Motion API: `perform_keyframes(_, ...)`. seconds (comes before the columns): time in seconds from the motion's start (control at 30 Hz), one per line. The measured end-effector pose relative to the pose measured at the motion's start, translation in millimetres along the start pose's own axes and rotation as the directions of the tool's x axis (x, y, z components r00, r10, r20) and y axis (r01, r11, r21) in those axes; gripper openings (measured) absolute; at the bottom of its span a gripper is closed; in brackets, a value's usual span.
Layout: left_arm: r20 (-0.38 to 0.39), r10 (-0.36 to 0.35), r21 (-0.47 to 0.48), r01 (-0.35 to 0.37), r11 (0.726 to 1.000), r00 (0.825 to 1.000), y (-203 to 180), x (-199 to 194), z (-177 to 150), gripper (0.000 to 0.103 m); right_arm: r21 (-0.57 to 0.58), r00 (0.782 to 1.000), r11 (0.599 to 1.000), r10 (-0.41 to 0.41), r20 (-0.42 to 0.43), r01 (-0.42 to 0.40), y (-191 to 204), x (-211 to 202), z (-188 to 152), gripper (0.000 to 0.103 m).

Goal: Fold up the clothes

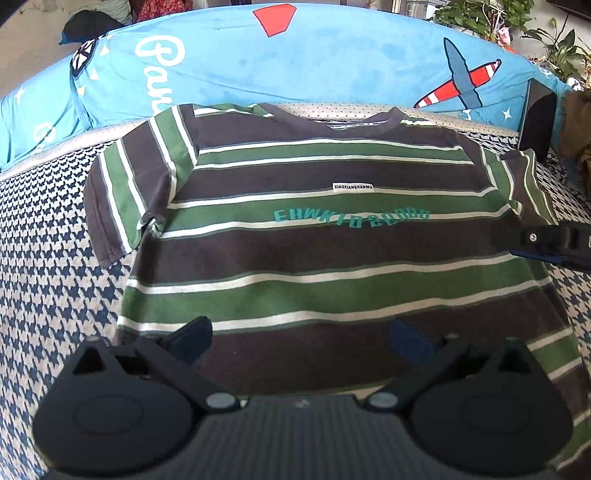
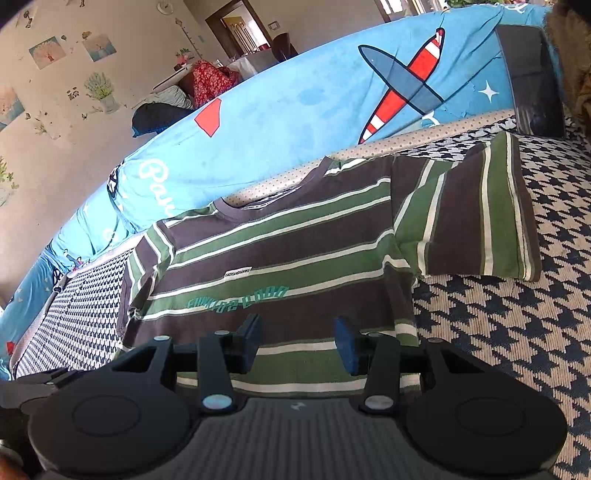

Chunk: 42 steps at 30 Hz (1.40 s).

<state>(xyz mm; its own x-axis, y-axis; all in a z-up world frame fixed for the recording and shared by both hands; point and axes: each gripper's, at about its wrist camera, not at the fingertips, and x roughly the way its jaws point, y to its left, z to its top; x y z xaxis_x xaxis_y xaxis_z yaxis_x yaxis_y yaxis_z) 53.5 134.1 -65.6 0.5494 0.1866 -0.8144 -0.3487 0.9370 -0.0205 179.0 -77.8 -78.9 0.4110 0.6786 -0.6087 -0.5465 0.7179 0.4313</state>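
A T-shirt (image 1: 314, 251) with brown, green and white stripes lies flat, front up, on the houndstooth cover (image 1: 48, 240), collar toward the blue cushion. Both short sleeves are spread out, the left sleeve (image 1: 122, 192) and the right sleeve (image 2: 480, 214). My left gripper (image 1: 301, 339) hovers open over the shirt's bottom hem with nothing between its fingers. My right gripper (image 2: 299, 343) is also open, its pads apart above the shirt's (image 2: 277, 258) lower right part, with the fabric lying flat below them. One of its fingers (image 1: 546, 243) reaches in at the shirt's right edge in the left wrist view.
A long blue cushion (image 1: 295, 62) with a plane print runs along the far side behind the collar. A dark box-like object (image 1: 535, 122) stands at the far right. Potted plants (image 1: 498, 18) are behind it. Houndstooth cover (image 2: 517, 332) shows to the right of the shirt.
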Motion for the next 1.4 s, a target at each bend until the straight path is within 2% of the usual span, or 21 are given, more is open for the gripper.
perform_keyframes(0.17,0.004,0.002,0.027,-0.002,1.000,1.000,-5.6,2.7,1.6,0.103,0.013,1.000,1.000,-0.017,-0.002,0.018,-5.5,10.8,4.3,0.043)
perform_keyframes(0.37,-0.038,0.012,0.037,-0.011,0.999,0.999,-5.7,8.3,-2.8,0.103,0.007,0.999,0.999,-0.053,0.007,0.053,-14.4,22.8,6.2,0.041)
perform_keyframes(0.53,-0.064,0.054,0.034,-0.052,0.998,0.996,2.0,13.3,-8.5,0.103,0.037,0.995,0.995,-0.094,0.023,0.093,-24.7,23.5,9.3,0.026)
perform_keyframes(0.67,-0.096,0.027,-0.031,-0.031,0.999,0.995,17.6,17.4,-10.0,0.103,0.051,0.990,0.990,-0.135,0.034,0.133,-31.1,21.7,10.9,0.015)
perform_keyframes(0.73,-0.095,0.040,-0.039,-0.043,0.998,0.995,21.5,17.6,-10.5,0.103,0.052,0.987,0.986,-0.158,0.035,0.156,-32.6,21.3,11.1,0.007)
perform_keyframes(0.8,-0.095,0.049,-0.043,-0.053,0.998,0.994,23.9,17.8,-10.3,0.103,0.052,0.986,0.986,-0.162,0.030,0.161,-32.0,20.0,12.1,0.007)
perform_keyframes(0.93,-0.085,0.075,-0.064,-0.080,0.995,0.994,28.6,15.8,-6.5,0.103,0.062,0.987,0.987,-0.150,0.064,0.146,-30.0,6.8,17.7,0.017)
perform_keyframes(1.03,-0.062,0.102,-0.089,-0.107,0.990,0.993,33.6,12.0,-1.3,0.103,0.078,0.975,0.978,-0.199,0.101,0.191,-37.2,-2.6,21.9,0.021)
perform_keyframes(1.17,-0.061,0.079,-0.119,-0.086,0.989,0.995,35.6,10.6,3.1,0.103,0.156,0.961,0.959,-0.256,0.102,0.239,-59.4,-9.8,25.1,0.021)
perform_keyframes(1.3,-0.064,0.064,-0.106,-0.070,0.992,0.996,27.2,11.9,4.1,0.103,0.235,0.943,0.927,-0.319,0.090,0.291,-80.1,-18.1,26.5,0.023)
perform_keyframes(1.4,-0.061,0.057,-0.094,-0.062,0.994,0.997,21.2,12.0,4.0,0.103,0.327,0.946,0.905,-0.313,0.081,0.271,-94.5,-25.3,25.3,0.025)
